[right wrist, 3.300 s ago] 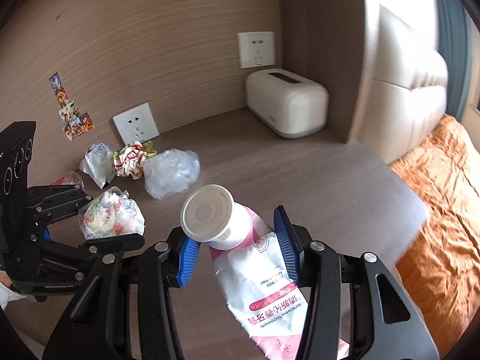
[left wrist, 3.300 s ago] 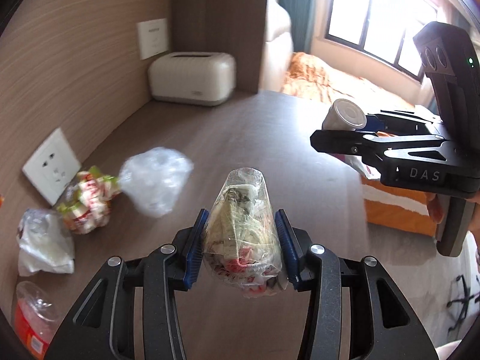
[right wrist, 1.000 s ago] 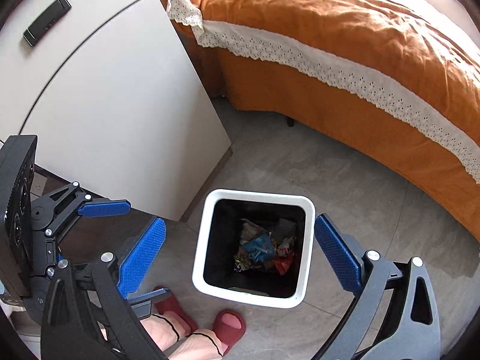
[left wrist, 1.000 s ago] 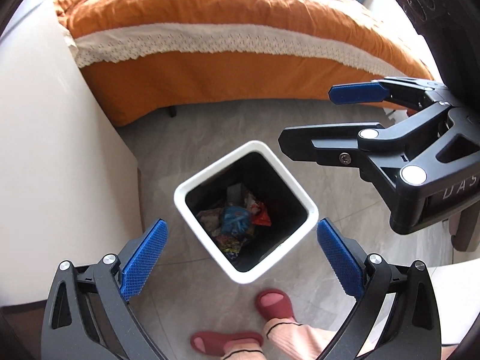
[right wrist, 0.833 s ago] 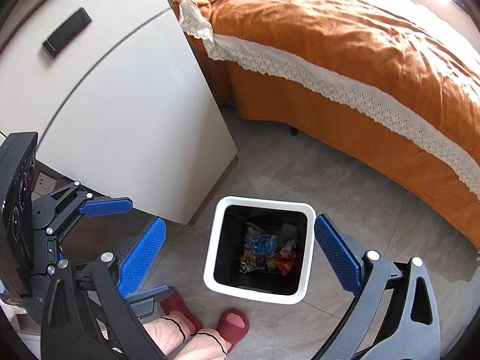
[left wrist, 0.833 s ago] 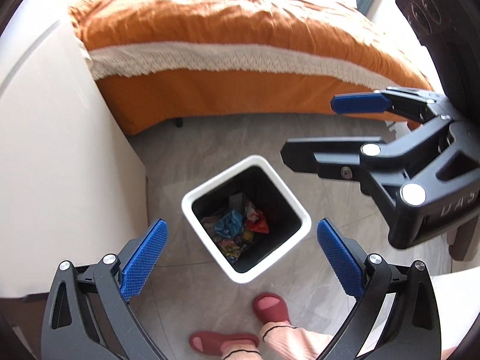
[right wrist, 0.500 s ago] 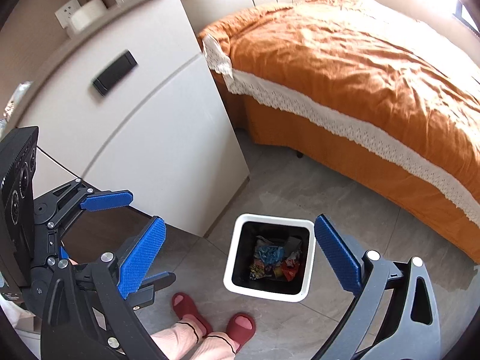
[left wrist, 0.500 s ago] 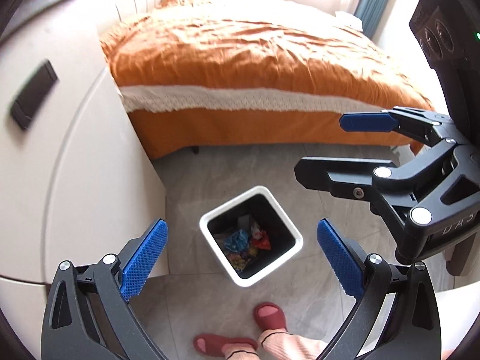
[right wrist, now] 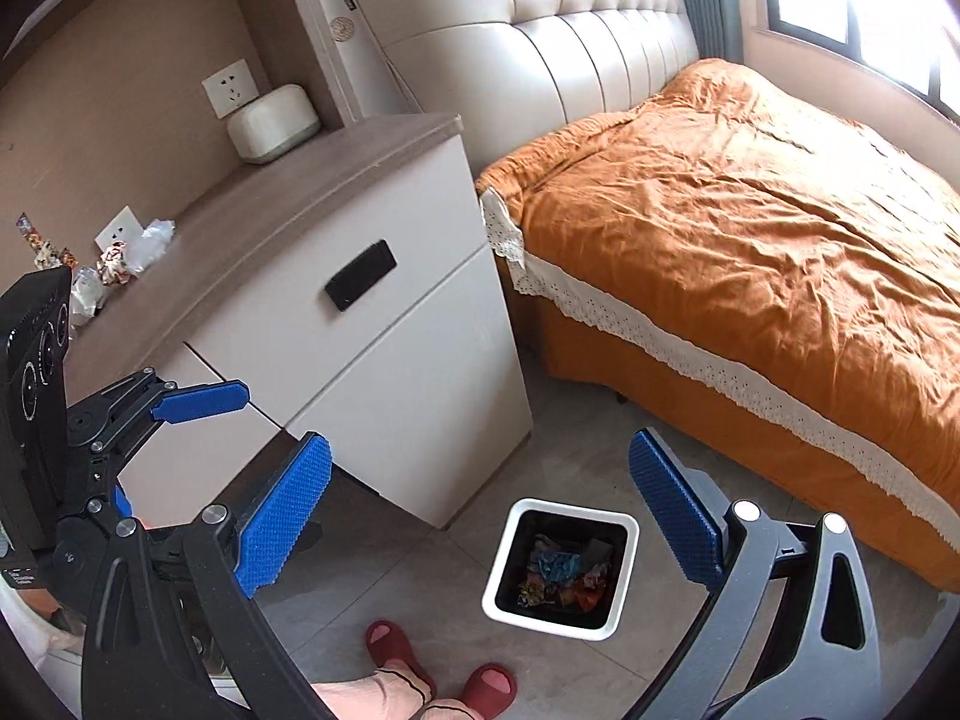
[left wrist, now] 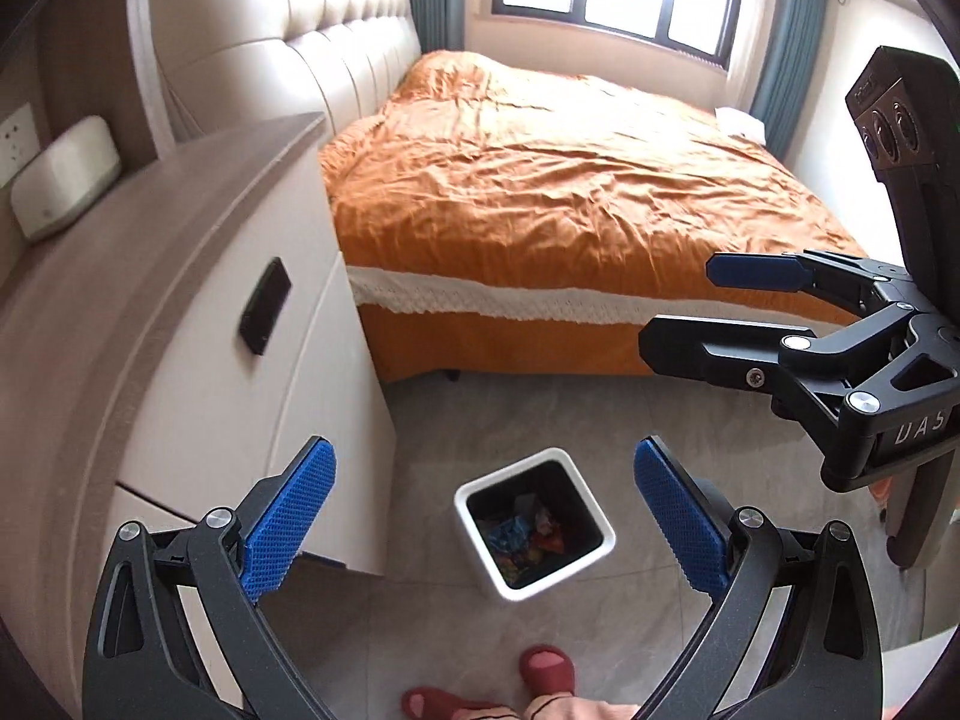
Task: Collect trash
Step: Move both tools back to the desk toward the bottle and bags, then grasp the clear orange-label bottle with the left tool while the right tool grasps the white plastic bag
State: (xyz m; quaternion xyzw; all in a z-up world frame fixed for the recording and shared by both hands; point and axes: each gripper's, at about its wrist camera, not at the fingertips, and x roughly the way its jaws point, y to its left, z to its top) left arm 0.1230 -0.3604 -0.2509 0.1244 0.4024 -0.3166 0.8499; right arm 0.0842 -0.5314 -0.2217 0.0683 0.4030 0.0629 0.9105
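Left view: the left tongs [left wrist: 483,516], released with ribbed blue pads spread wide, hang above a square white-rimmed bin [left wrist: 591,519] of crumpled trash [left wrist: 523,536] on the grey tiled floor.

Right view: the right tongs [right wrist: 480,507] are likewise released and empty; crinkled wrappers [right wrist: 117,255] lie on the wood-grain worktop [right wrist: 252,222].

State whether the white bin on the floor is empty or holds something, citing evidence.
Holds something: the white bin stands upright, with crumpled colourful wrappers at its bottom, far below the rim.
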